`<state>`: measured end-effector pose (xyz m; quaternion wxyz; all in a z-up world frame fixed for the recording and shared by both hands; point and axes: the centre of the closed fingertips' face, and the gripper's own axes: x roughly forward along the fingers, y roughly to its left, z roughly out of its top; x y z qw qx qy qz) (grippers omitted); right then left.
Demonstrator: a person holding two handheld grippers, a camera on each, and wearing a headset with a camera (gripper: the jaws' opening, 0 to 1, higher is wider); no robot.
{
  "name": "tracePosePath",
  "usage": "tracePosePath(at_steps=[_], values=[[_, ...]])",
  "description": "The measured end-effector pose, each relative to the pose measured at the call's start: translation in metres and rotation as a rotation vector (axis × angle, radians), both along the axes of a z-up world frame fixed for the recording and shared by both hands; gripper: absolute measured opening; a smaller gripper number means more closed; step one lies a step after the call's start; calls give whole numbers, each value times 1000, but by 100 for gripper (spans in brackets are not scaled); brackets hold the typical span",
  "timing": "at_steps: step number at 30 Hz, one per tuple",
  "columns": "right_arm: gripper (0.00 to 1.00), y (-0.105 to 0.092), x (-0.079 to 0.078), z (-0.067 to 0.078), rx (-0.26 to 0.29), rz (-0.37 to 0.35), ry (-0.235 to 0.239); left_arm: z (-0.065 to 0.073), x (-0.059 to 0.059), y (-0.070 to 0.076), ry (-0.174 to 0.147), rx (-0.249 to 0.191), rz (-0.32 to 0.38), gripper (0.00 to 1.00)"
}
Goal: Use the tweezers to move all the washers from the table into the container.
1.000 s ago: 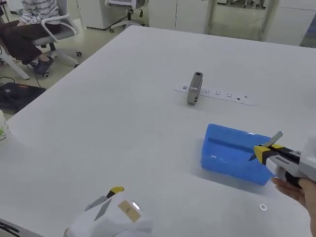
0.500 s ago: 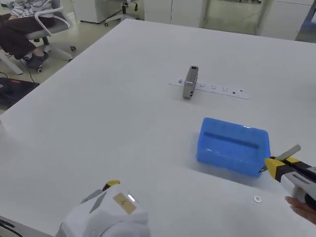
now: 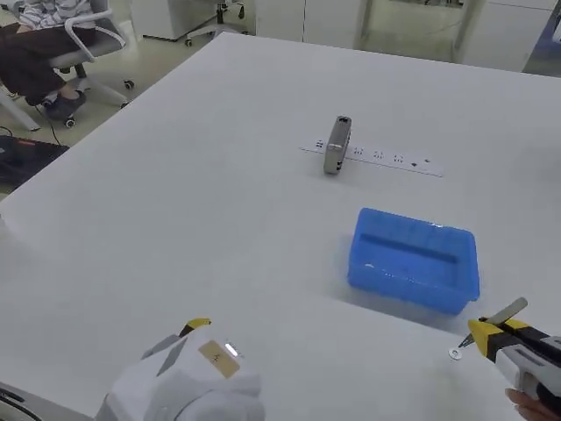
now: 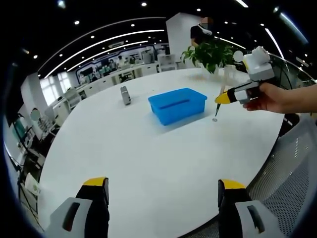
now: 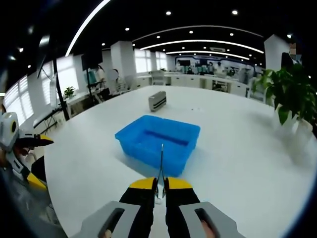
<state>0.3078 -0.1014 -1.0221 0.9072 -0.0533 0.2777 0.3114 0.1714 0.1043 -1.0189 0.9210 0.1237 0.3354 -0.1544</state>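
Note:
The blue container (image 3: 412, 259) stands on the white table (image 3: 219, 219), also in the left gripper view (image 4: 178, 104) and the right gripper view (image 5: 158, 141). One small washer (image 3: 454, 353) lies on the table at its near right corner (image 4: 215, 119). My right gripper (image 3: 489, 333) is shut on thin metal tweezers (image 5: 161, 163), whose tip hangs just beside the washer, sloping down toward it. Whether the tip touches the washer cannot be told. My left gripper (image 4: 161, 198) hovers open and holds nothing at the table's near left (image 3: 188, 338).
A grey boxy device (image 3: 337, 145) rests by a white power strip (image 3: 377, 160) beyond the container. Office chairs and a seated person (image 3: 44, 44) are off the far left corner. A potted plant (image 5: 292, 94) stands at the right.
My right gripper has pulled back from above the container toward me and lowered, bringing the tweezers tip down beside the washer. The left gripper has stayed put.

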Motion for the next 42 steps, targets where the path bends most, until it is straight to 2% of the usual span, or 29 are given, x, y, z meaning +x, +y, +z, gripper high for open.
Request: tracePosePath(at_steps=[7,10,13,18,20,24,27,33,38,42], values=[[4,-2,2,-8,-16,0,15,-1,0,1,2,2,4,93],[4,-2,1,-13,-5,-10,29,0,0,0,2,1,2,93],[3,-2,1,-12,-6,-12,18,0,0,0,1,-1,3,93],[3,1,-3,-12,-44,37,-7,-1,-1,-1,5,5,-5,93],[2,0,-3,-11,-45,42,-10,0,-1,-3,1,-7,-13,93],[2,-4,0,-12,-14,23,19,0,-1,-3,1,-5,-12,93],[2,-3,-2,-12,-17,28,33,2,-1,-3,-6,-9,-13,93],[1,-6,0,-12,20,-10,94,2,-1,-3,-4,-13,-15,93],[1,0,-3,1,66,-15,105,2,-1,-3,-9,-12,-14,92],[1,6,-2,15,81,-2,84,3,-1,-4,-11,-12,-17,92]])
